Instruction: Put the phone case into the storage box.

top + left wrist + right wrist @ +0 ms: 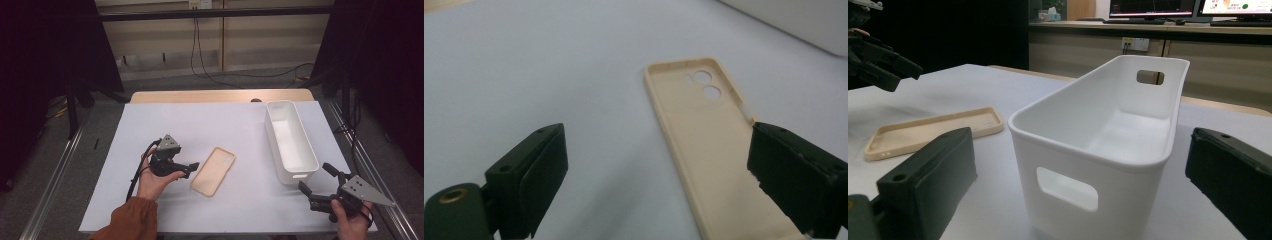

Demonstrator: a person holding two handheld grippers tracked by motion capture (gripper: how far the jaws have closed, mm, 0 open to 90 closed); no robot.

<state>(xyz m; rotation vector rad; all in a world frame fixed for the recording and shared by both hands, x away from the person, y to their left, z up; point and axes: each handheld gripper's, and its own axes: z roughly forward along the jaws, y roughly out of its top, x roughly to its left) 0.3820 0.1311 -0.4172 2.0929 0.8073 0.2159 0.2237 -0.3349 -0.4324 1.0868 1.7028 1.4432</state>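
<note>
Nearest the bottom edge of the high view, at about five o'clock: right tool point(314, 183), jaws spread wide, nothing between them, aimed at the near end of the white bin point(291, 140). At about seven o'clock: left tool point(190, 169), jaws likewise wide apart and gripping nothing, tips just beside the phone case point(213, 170). Farther in, near centre of the worktop point(165, 120): beige case lying flat, open side up, camera holes at its far end, long axis toward one o'clock. Seen from the left tool: case point(714, 150) between the jaws but nearer the right one, neither pad pressing it. Probably light, thin and bendy, a bit slick; best pinched across a long side rim. Farthest, at two o'clock: bin, empty, well apart from the case.
</note>
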